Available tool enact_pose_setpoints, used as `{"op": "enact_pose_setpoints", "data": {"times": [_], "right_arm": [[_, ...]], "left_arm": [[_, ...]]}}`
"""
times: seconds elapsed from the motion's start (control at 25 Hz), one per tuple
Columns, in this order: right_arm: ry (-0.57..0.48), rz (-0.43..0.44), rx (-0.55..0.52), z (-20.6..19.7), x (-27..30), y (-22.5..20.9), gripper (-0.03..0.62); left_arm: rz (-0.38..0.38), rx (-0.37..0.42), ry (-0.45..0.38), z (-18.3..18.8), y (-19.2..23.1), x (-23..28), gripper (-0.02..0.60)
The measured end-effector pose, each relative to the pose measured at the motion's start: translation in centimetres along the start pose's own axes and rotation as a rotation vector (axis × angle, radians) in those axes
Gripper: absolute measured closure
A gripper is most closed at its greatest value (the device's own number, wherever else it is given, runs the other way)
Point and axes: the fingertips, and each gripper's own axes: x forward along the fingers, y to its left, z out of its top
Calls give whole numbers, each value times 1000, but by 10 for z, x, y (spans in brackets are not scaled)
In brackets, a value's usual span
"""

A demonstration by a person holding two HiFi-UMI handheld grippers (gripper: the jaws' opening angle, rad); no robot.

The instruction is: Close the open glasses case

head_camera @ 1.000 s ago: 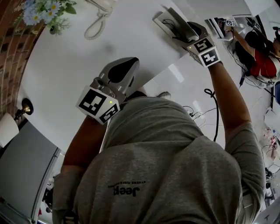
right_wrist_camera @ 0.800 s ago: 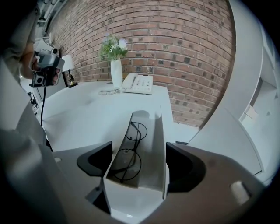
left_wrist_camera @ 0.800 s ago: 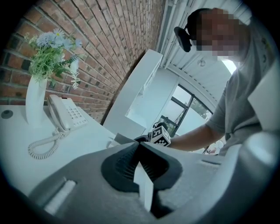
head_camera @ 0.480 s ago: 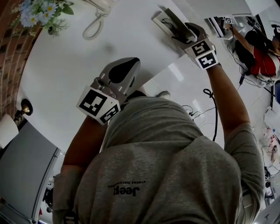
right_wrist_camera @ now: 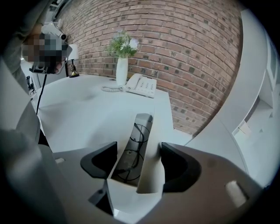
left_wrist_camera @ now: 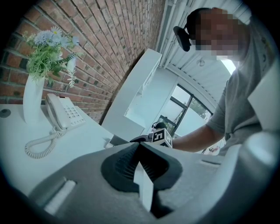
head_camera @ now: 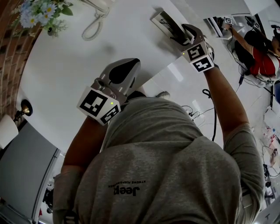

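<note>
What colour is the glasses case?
The glasses case is white, dark inside; best in right gripper view.

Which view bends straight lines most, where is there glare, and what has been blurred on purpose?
Both gripper views: fisheye, dark rounded corners; the brick wall curves in the right gripper view. Head view: glare patch on the shiny floor. Left and right gripper views: mosaic laid over a face.

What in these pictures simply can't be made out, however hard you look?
- Right gripper view: whether the pads of the right gripper actually touch the open white glasses case; the case's own walls cover the contact spots.
- Head view: most of the white corded telephone, cut off by the top edge.
- Head view: the near part of the white table, hidden by the person's grey shirt.
</note>
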Motion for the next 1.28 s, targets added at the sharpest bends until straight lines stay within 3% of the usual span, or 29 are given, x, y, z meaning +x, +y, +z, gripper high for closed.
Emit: {"op": "enact_pose_setpoints", "data": {"times": [0.24,0.32,0.64,0.88,1.16,1.28], "right_arm": [[-1,-40,-68,2,-3,7,311],[0,-54,-114,5,-4,11,389],[29,31,-149,5,-2,34,345],[24,37,-113,7,-2,35,332],[-39,32,-66,21,-12,37,327],[-81,34,-40,30,-20,39,360]], "left_arm": [[-4,2,-1,-1,-2,1,584],[-5,2,0,-1,-2,1,584],[-9,4,3,-2,-4,0,584],[-16,4,1,-1,-4,-1,584],[-23,8,6,-1,-6,-1,584],[-32,16,10,-1,-9,1,583]]}}
